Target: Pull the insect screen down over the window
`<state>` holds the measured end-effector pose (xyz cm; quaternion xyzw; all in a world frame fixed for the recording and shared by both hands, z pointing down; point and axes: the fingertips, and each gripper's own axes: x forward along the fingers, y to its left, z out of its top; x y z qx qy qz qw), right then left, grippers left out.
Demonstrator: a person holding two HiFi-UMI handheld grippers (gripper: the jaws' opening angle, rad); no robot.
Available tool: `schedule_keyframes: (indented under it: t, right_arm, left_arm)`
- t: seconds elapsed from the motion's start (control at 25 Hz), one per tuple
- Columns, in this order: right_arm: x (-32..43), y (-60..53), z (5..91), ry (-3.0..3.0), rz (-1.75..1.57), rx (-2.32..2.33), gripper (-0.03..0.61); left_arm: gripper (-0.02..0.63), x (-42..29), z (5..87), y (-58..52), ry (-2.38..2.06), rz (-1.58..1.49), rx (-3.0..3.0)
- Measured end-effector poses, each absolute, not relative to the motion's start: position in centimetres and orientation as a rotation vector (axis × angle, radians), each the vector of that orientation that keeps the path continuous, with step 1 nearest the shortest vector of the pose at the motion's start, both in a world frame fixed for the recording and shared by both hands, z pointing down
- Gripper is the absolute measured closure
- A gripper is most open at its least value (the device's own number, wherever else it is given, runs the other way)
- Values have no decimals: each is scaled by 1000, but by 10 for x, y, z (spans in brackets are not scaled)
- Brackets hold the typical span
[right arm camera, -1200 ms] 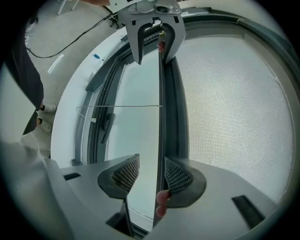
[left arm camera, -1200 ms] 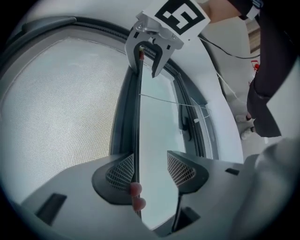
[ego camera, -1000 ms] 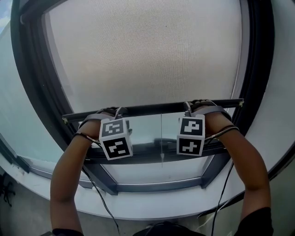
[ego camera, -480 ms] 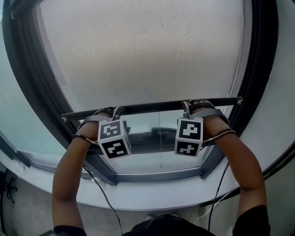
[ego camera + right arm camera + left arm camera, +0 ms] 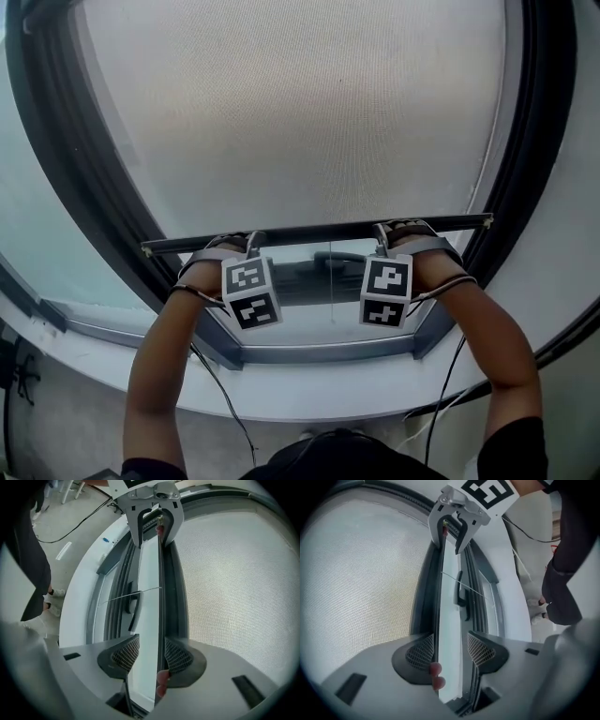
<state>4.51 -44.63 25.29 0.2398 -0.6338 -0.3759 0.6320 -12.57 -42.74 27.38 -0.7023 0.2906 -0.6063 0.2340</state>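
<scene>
The grey mesh insect screen (image 5: 300, 112) covers most of the window. Its dark bottom bar (image 5: 319, 231) hangs a short way above the lower window frame (image 5: 328, 353). My left gripper (image 5: 246, 242) and right gripper (image 5: 382, 234) both straddle this bar from below, one toward each end. In the left gripper view the bar (image 5: 437, 597) runs between the open jaws of the left gripper (image 5: 451, 649), against the left pad (image 5: 419, 651). In the right gripper view the bar (image 5: 160, 573) lies by the right pad (image 5: 178, 656) of the open right gripper (image 5: 152, 654).
A dark window handle (image 5: 328, 265) sits behind the glass below the bar, and a thin pull cord (image 5: 330, 291) hangs from the bar's middle. The white sill (image 5: 309, 394) curves below the frame. Cables trail from both grippers. A person's fingertips (image 5: 436, 670) rest on the bar.
The bottom bar has come down with both grippers on it. The strip of open glass between the bar and the lower frame has become narrower.
</scene>
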Motion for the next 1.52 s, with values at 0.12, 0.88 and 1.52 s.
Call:
schedule_keyframes:
  t: [0.12,0.88,1.52]
  right_arm:
    - [45,-445,245,-1438,-845,535,411]
    - [55,-443,393,-1463,-813,527,411]
    - [57,-437,454,-1453,-771,464,410]
  left_arm:
    - [390,-126,268,-425,775,-1667,-1975]
    - [390,-118,409,-419,712,-1754,-1960]
    - [390,-115,469,-415,688,-1799,-2014]
